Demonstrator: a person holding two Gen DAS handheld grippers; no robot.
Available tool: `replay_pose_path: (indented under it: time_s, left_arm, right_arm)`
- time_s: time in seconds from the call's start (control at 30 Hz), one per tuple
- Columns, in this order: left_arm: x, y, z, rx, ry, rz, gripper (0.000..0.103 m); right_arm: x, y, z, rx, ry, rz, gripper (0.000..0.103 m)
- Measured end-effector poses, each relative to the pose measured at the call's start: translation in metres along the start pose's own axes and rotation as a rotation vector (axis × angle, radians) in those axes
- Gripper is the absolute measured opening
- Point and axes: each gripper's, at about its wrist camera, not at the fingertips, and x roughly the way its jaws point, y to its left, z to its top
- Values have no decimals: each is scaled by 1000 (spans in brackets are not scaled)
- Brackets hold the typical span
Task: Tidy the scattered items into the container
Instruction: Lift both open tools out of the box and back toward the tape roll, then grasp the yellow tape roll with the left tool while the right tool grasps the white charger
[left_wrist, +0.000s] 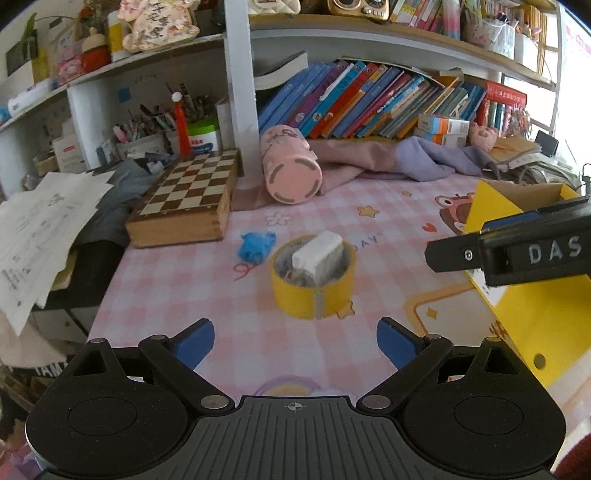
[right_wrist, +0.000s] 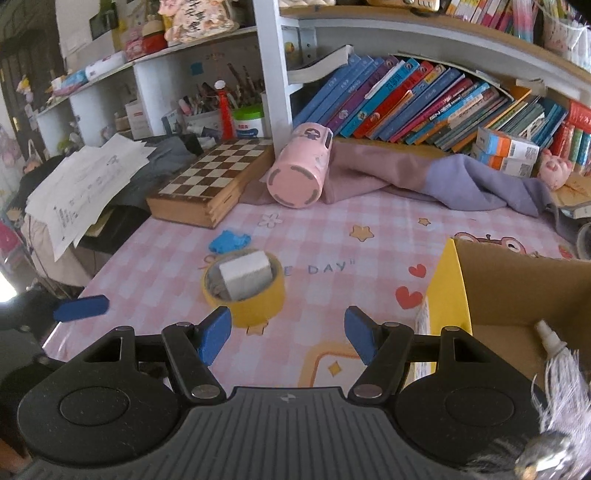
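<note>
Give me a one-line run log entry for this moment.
left hand-held gripper: open, empty | right hand-held gripper: open, empty | yellow tape roll: on mat, white block inside | blue toy: beside roll | cardboard box: right

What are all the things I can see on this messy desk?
tape roll: one, yellow, middle of the mat
white block: one, white, tilted inside the tape roll
blue scrap: one, blue, beside the tape roll
cardboard box: one, yellow outside, right side
pink cup: one, pink, lying on its side
chessboard box: one, wooden, back left
books: many, mostly blue, on the shelf
left gripper: black with blue fingers, open, empty
right gripper: same colours, open, empty
</note>
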Motion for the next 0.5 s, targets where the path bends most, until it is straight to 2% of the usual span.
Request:
replay_pose_path:
  time_s: [0.23,0.5]
  left_arm:
    - [48,-8,13,21,8,-22,97]
    - [95,-14,22,36,31,4,96]
  right_arm:
    - [19,-18,18,42,9,0,66]
    - [31,-36,28,81,11,-7,66]
